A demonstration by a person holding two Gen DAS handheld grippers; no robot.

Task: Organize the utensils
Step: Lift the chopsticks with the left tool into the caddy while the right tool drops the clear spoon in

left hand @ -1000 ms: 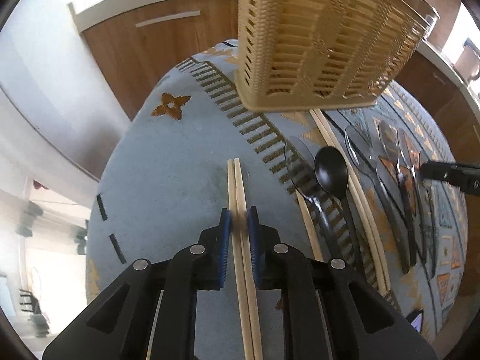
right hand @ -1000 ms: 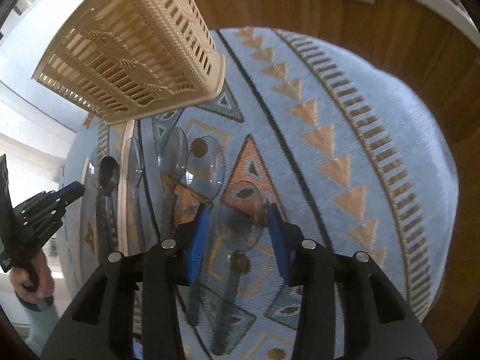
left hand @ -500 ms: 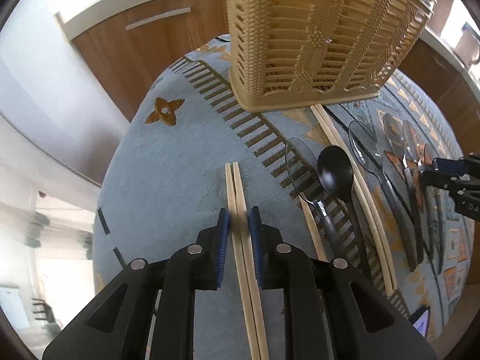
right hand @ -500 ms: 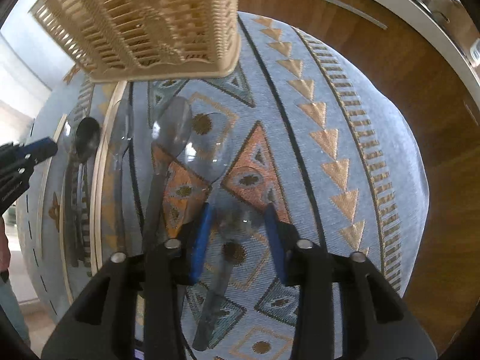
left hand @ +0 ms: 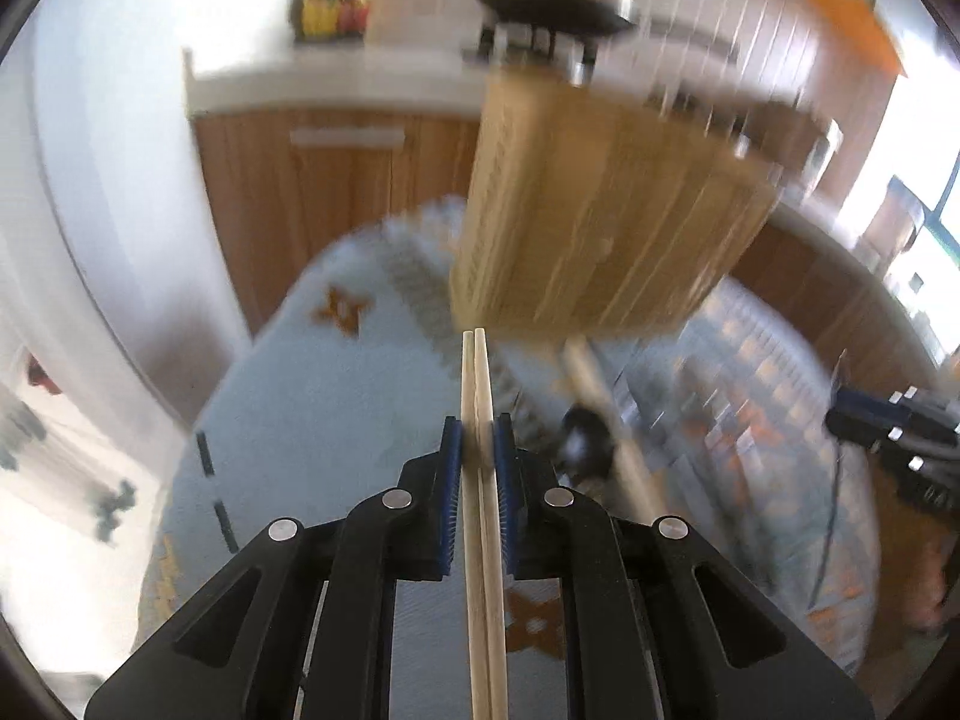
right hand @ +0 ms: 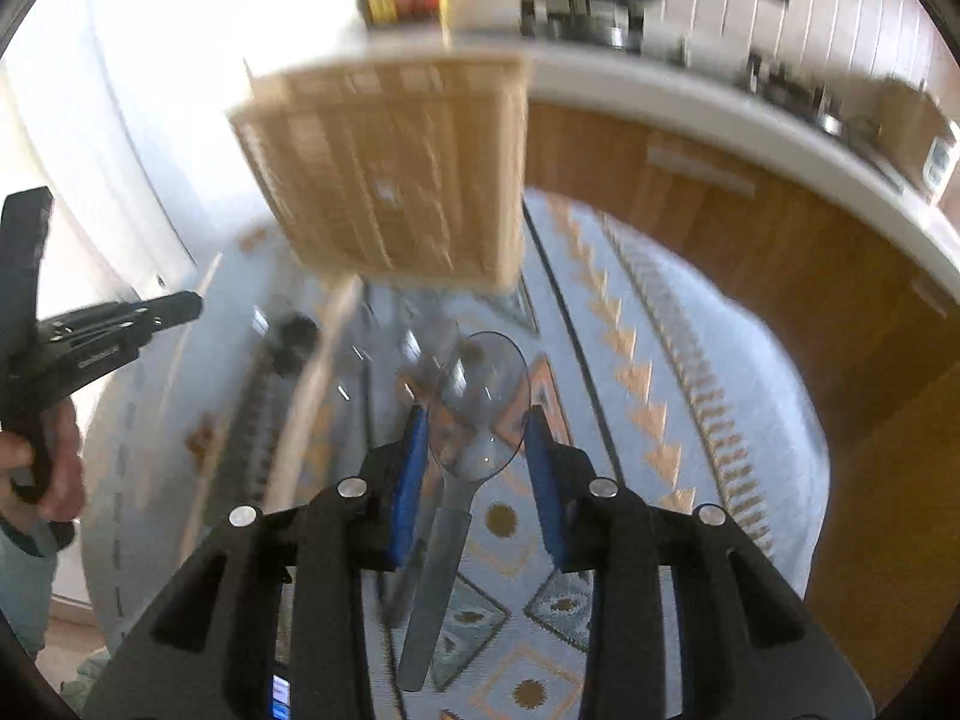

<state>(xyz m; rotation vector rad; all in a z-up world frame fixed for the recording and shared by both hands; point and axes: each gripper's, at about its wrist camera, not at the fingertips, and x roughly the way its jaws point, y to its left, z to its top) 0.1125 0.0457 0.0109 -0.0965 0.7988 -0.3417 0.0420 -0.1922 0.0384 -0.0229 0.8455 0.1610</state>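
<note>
Chopsticks, a pale wooden pair (left hand: 478, 420), run straight down the middle of the left wrist view, long axis in line with the left gripper (left hand: 478, 450), whose blue-padded jaws are clenched on them partway along the shafts. Their tips reach toward the lower edge of the tall, tan slatted plastic utensil basket (left hand: 600, 210) standing ahead on the light-blue patterned tablecloth (left hand: 336, 408). A second wooden pair and a black spoon (left hand: 585, 441) lie blurred on the cloth to the right, and the right gripper shows at the far right edge.

Seen from the right wrist, a clear plastic spoon (right hand: 480, 402) sits bowl-forward between the blue pads of the right gripper (right hand: 478, 444), its grey handle trailing back under the camera, so its long axis also points at the basket. The jaws have just been closing and appear to pinch the bowl's edges. Farther left, the left gripper is gripped by a person's hand (right hand: 45, 468). Both loads seem to hang above the cloth; the basket's open top lies ahead and higher, so the coming move likely calls for lifting and tipping each utensil upright over the rim.
</note>
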